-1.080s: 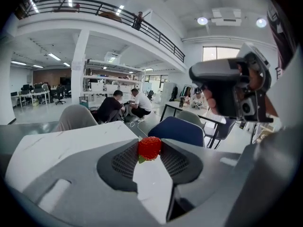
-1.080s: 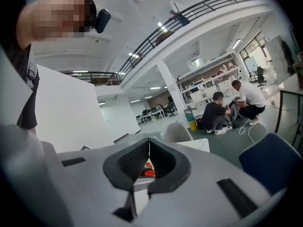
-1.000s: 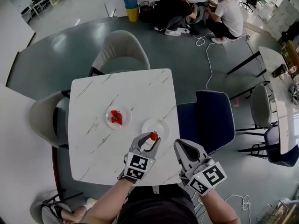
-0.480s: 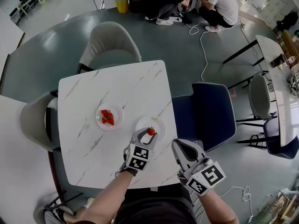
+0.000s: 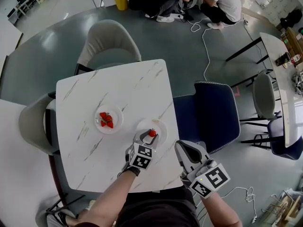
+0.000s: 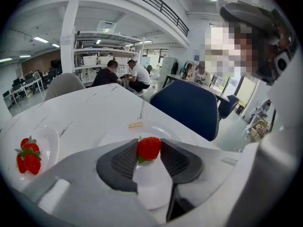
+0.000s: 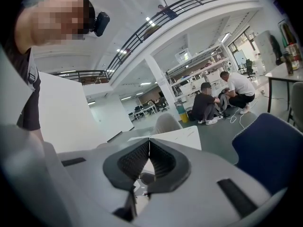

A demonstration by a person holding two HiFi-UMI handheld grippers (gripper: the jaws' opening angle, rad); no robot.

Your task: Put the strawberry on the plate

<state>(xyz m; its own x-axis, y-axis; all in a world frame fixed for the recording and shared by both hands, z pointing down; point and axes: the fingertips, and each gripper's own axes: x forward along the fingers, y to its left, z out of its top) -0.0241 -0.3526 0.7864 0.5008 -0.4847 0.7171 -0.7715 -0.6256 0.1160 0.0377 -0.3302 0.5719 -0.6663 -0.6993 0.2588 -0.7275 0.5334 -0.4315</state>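
The person's left gripper point(image 5: 151, 135) is reaching over the near right part of the square white marble-patterned table point(image 5: 118, 86). Its two dark ribbed pads are clamping a small red strawberry point(image 6: 149, 148) by its sides, green leaf end down. The berry is hanging just over the small round white plate point(image 5: 159, 125), the empty one with a yellowish sticker on its far side. I cannot tell whether the fruit is touching the plate yet. Gripping it at the very tips seems deliberate: the soft fruit is getting only a light squeeze, and it can drop free once the pads part.

A second round white plate point(image 5: 116, 122) is sitting just to the left, well clear of the gripper. It is holding a few more red strawberries point(image 5: 106, 119), probably the supply.

The right gripper point(image 5: 182, 148) is idling off the table's near right corner, beside the navy blue upholstered chair point(image 5: 213, 112). Its jaws are pressed together on nothing, out of the working hand's way.

To my eye the job is nearly finished; lowering and releasing is what remains.
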